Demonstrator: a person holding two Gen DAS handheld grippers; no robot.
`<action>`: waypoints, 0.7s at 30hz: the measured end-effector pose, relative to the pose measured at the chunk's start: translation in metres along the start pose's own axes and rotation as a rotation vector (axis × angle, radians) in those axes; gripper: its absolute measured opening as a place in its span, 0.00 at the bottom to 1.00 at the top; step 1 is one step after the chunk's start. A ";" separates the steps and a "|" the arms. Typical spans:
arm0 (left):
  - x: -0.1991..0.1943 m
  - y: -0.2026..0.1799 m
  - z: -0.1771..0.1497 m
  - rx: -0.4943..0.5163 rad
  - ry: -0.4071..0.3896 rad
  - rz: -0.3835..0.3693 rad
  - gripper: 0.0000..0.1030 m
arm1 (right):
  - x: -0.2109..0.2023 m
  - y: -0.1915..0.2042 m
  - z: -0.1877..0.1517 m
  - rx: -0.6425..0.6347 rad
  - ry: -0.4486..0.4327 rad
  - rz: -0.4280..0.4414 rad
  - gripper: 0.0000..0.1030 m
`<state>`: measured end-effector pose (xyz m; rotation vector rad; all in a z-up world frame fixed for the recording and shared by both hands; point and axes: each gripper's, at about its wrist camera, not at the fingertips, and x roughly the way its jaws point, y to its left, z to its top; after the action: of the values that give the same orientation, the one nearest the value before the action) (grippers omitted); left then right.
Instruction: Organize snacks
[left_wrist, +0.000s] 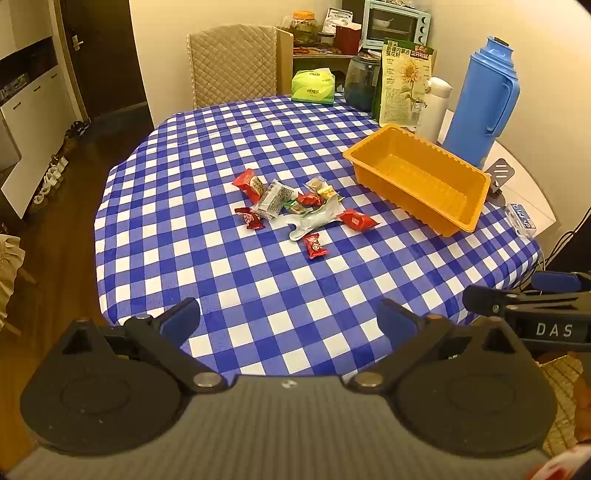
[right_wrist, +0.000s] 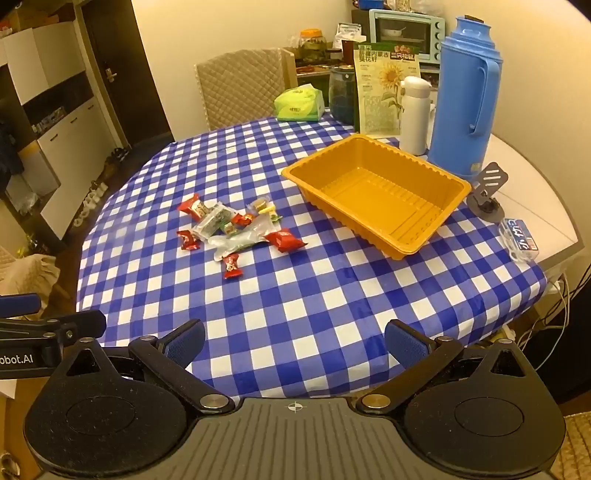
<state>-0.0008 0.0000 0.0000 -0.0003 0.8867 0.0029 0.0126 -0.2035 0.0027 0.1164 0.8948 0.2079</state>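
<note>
The print on the snack wrappers (left_wrist: 295, 206) is too small to read. In the left wrist view the right gripper (left_wrist: 476, 293) is cut off by the right edge; in the right wrist view the left gripper (right_wrist: 92, 319) is cut by the left edge, its label reading only "obot.AI". The blue thermos (left_wrist: 480, 99) hides part of the white table (left_wrist: 532, 192) behind it.

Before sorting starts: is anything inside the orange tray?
No: the orange tray shows only its bare ribbed floor. All snacks lie on the checked cloth beside it. Its underside is hidden.
</note>
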 end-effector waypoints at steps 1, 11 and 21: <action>0.000 0.000 0.000 0.000 -0.001 -0.001 0.99 | 0.002 0.001 0.001 0.000 0.001 0.000 1.00; -0.008 -0.006 0.005 0.002 -0.005 -0.001 0.99 | -0.003 -0.007 -0.005 0.005 -0.018 0.009 1.00; -0.010 -0.007 0.012 -0.002 -0.006 -0.005 0.99 | -0.003 -0.008 0.001 -0.001 -0.028 0.016 1.00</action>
<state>0.0026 -0.0065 0.0154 -0.0041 0.8806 -0.0009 0.0124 -0.2120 0.0039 0.1253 0.8663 0.2215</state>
